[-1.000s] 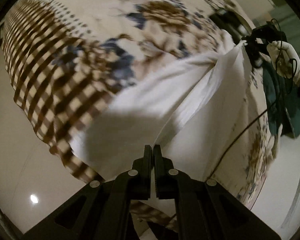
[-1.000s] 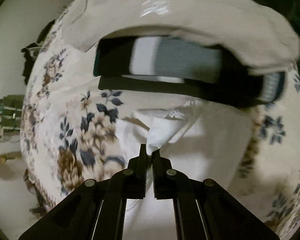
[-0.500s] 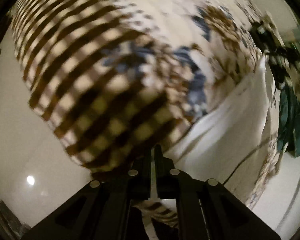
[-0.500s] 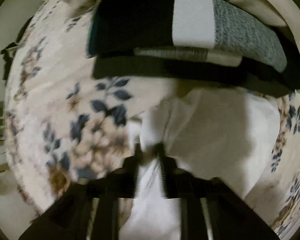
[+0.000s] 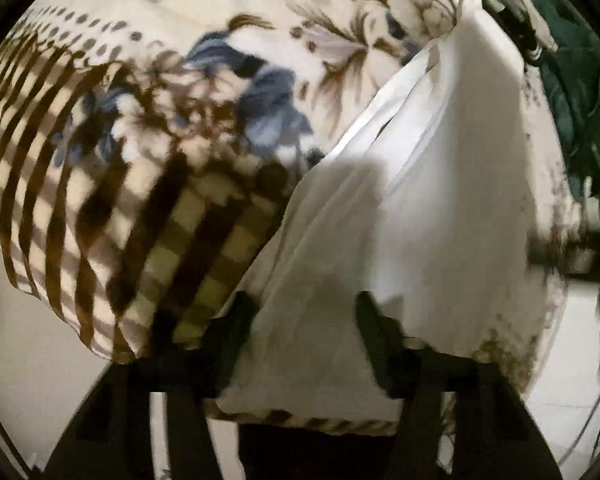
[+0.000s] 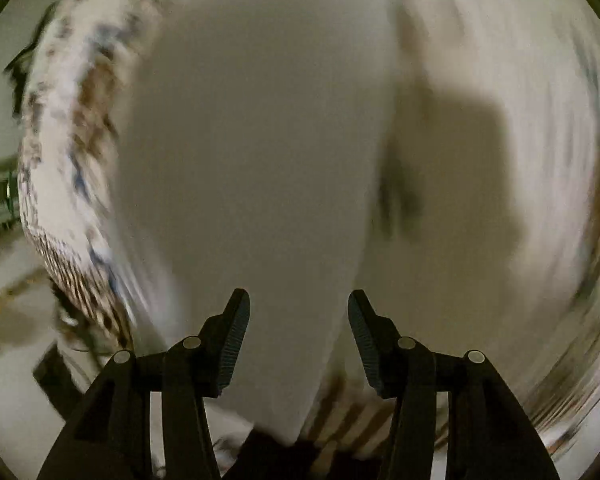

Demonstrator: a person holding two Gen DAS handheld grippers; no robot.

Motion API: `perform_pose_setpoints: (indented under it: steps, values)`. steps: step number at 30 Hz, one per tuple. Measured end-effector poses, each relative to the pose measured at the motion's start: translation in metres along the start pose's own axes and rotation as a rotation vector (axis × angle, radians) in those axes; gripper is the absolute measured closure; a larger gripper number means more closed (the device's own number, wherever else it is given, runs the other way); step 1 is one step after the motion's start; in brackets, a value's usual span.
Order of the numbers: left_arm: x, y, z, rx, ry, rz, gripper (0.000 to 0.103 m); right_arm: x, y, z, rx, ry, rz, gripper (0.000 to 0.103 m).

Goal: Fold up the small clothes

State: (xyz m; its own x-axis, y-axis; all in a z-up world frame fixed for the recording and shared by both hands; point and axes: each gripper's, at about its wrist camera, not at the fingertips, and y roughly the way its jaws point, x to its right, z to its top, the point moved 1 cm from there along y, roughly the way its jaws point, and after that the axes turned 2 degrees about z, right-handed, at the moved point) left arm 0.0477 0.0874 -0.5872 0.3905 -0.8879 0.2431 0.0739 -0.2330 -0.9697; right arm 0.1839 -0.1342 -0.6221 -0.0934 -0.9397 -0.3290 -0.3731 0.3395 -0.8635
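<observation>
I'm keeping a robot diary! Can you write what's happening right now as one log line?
step: fold small clothes | left gripper: jaws open | right gripper: jaws open | white garment: lying unheld on floral bedspread | view: motion-blurred

Right gripper [image 6: 299,332]: jaws spread wide apart, nothing between the ribbed fingers [image 6: 236,336]; both black fingers point up into the frame from the bottom edge.
White garment [image 6: 260,140]: fills the middle of the view, smooth and pale, narrowing to a point near the bottom between the fingers; heavily blurred.
Shadow: a dark, boxy patch falls on the cloth to the right of centre.
Floral bedcover [image 6: 64,128]: shows along the left side of the garment, with blue and brown flowers, and again as streaks on the right edge.
Checked border [image 6: 340,412]: brown stripes visible just below the garment's tip.
Floor [image 6: 4,320]: pale, lower left, blurred.
</observation>
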Motion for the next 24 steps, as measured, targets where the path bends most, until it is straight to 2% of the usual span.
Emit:
perform_pose_setpoints:
  steps: [1, 3, 4, 5, 6, 7, 9, 11, 12, 14, 15, 16, 17, 18, 19, 21, 24]
  values:
    - [-0.002, 0.001, -0.001, 0.004, -0.006, 0.022, 0.097, 0.01, 0.014, -0.017, -0.024, 0.037, 0.024, 0.049]
    - [-0.009, -0.001, -0.002, 0.017, -0.051, 0.005, 0.099, 0.024, 0.043, -0.052, -0.075, 0.102, 0.105, 0.049]
    - [-0.014, -0.004, -0.004, 0.022, -0.076, -0.005, 0.1, 0.027, 0.053, -0.065, -0.084, 0.121, 0.15, 0.052]
    - [-0.018, -0.006, -0.005, 0.022, -0.09, -0.001, 0.1, 0.029, 0.059, -0.076, -0.079, 0.135, 0.182, 0.058]
    - [-0.022, -0.008, -0.006, 0.018, -0.098, 0.004, 0.101, 0.028, 0.065, -0.088, -0.068, 0.136, 0.197, 0.092]
    - [-0.028, -0.009, -0.006, 0.002, -0.109, 0.024, 0.101, 0.028, 0.068, -0.096, -0.062, 0.127, 0.185, 0.1]
    - [-0.042, -0.012, -0.008, -0.019, -0.111, 0.042, 0.1, 0.03, 0.07, -0.108, -0.034, 0.118, 0.152, 0.1]
    - [-0.044, -0.018, -0.006, -0.051, -0.085, 0.053, 0.1, 0.034, 0.069, -0.11, -0.041, 0.126, 0.161, 0.1]
    - [-0.039, -0.024, -0.002, -0.068, -0.063, 0.065, 0.096, 0.034, 0.067, -0.109, -0.048, 0.123, 0.173, 0.1]
    - [-0.028, -0.037, 0.015, -0.1, -0.038, 0.076, 0.096, 0.038, 0.051, -0.101, -0.034, 0.125, 0.205, 0.097]
    - [-0.02, -0.05, 0.024, -0.089, -0.015, 0.075, 0.095, 0.038, 0.039, -0.096, -0.011, 0.118, 0.224, 0.086]
    - [-0.011, -0.062, 0.035, -0.062, 0.012, 0.058, 0.085, 0.041, 0.024, -0.092, 0.019, 0.108, 0.236, 0.074]
    - [0.0, -0.072, 0.044, -0.042, 0.031, 0.04, 0.077, 0.042, 0.006, -0.085, 0.064, 0.097, 0.24, 0.05]
    - [0.01, -0.079, 0.058, -0.016, 0.055, 0.013, 0.06, 0.042, -0.007, -0.078, 0.103, 0.091, 0.239, 0.041]
    - [0.024, -0.086, 0.082, 0.02, 0.083, -0.027, 0.044, 0.043, -0.023, -0.068, 0.142, 0.082, 0.24, 0.041]
    - [0.048, -0.087, 0.126, 0.07, 0.115, -0.097, 0.04, 0.048, -0.048, -0.043, 0.192, 0.079, 0.243, 0.041]
    - [0.092, -0.065, 0.204, 0.118, 0.171, -0.177, 0.04, 0.062, -0.096, 0.016, 0.307, 0.113, 0.235, 0.041]
